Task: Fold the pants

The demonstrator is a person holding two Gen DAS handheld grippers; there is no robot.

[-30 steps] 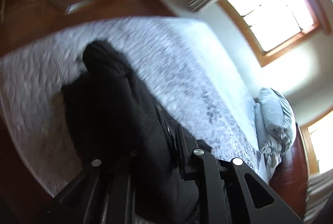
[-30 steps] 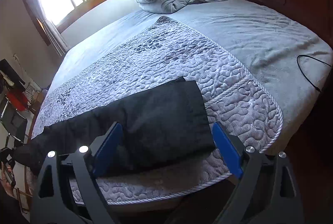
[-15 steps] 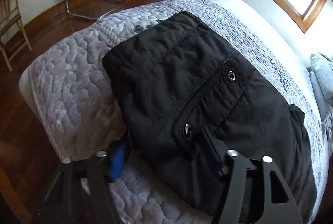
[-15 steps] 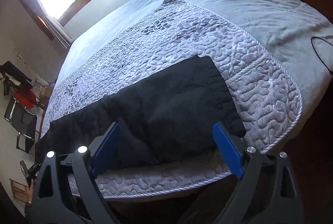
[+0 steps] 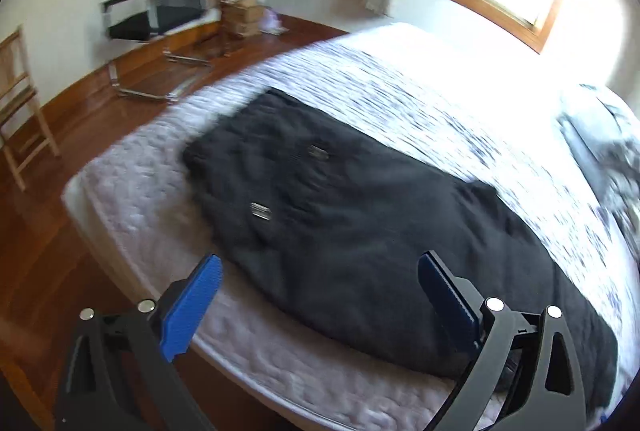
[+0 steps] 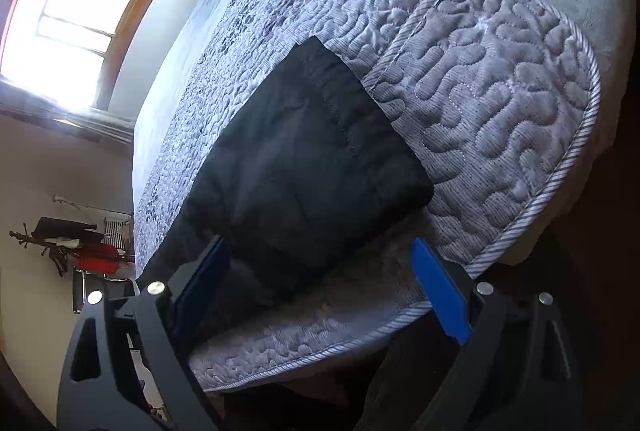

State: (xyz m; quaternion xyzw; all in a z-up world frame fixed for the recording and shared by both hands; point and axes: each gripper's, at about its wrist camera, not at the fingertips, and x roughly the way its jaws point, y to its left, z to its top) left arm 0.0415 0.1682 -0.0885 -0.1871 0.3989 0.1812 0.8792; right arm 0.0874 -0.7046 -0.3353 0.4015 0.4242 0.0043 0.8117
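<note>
Left gripper [image 5: 320, 291] released pants [image 5: 360, 231], jaws wide

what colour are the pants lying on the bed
Black; the pants show best in the left wrist view, spread on the grey quilted bedspread.

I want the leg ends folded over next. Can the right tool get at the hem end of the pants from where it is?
Probably yes. The right tool is open, with the hem end of the black pants lying flat on the quilt just ahead of it, and nothing lies between them.
</note>
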